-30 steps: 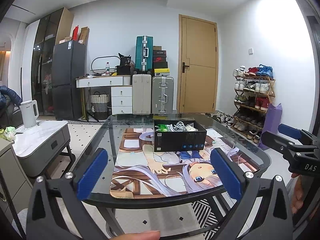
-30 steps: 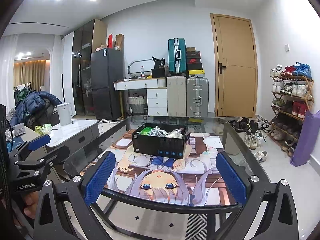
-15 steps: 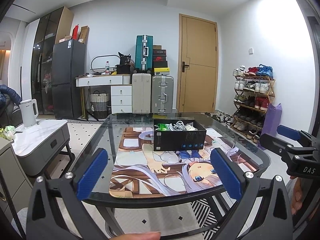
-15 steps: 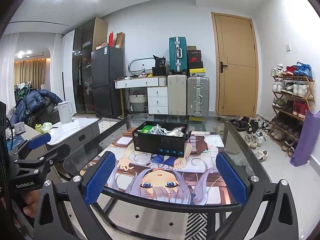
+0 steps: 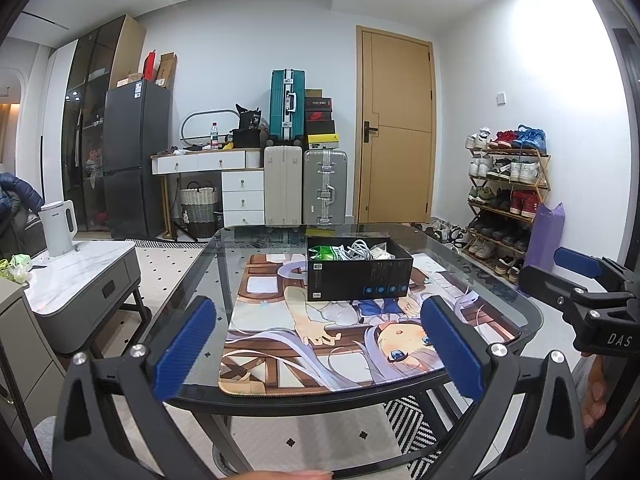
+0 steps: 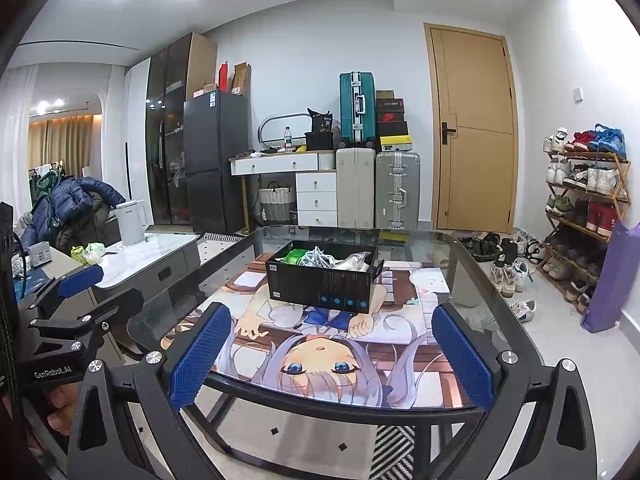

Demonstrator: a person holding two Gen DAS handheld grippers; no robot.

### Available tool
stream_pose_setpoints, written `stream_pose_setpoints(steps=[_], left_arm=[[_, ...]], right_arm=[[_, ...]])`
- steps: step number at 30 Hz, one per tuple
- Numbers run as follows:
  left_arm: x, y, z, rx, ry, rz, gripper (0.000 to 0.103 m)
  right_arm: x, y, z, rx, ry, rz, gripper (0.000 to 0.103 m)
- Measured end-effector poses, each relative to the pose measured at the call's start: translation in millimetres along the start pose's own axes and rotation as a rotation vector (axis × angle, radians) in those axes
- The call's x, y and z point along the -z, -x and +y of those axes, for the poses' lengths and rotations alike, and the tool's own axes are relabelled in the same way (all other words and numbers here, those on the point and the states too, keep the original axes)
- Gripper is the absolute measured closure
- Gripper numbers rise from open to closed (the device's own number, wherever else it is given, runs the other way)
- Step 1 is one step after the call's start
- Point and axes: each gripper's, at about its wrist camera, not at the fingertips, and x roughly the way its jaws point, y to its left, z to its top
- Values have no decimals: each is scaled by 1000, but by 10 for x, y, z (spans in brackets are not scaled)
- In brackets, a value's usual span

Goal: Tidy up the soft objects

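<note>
Left wrist view, black box [image 5: 359, 273] on desk [image 5: 224, 264] holding white cables [image 5: 359, 249], green packet [image 5: 326, 253], left gripper [image 5: 318, 350] and right gripper [image 6: 330, 356] both wide open, empty.

A home's living area — fridge [image 6: 216, 160], stacked suitcases [image 6: 376, 184], loaded shoe rack [image 6: 584, 200]; glass table [image 6: 472, 280].

Both views have crept slightly nearer the black box [image 6: 325, 280]; nothing else differs.
</note>
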Motion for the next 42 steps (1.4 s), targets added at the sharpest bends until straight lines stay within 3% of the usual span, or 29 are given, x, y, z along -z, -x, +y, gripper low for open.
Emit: stream_pose_setpoints(steps=[25, 36, 42], left_arm=[[19, -53, 31, 0, 5, 29, 0], [34, -72, -46, 15, -50, 45, 0], [35, -65, -96, -24, -71, 44, 0]], right_arm=[[27, -72, 16, -12, 2, 18, 1], [76, -100, 39, -50, 19, 35, 1], [81, -98, 39, -52, 19, 38, 1]])
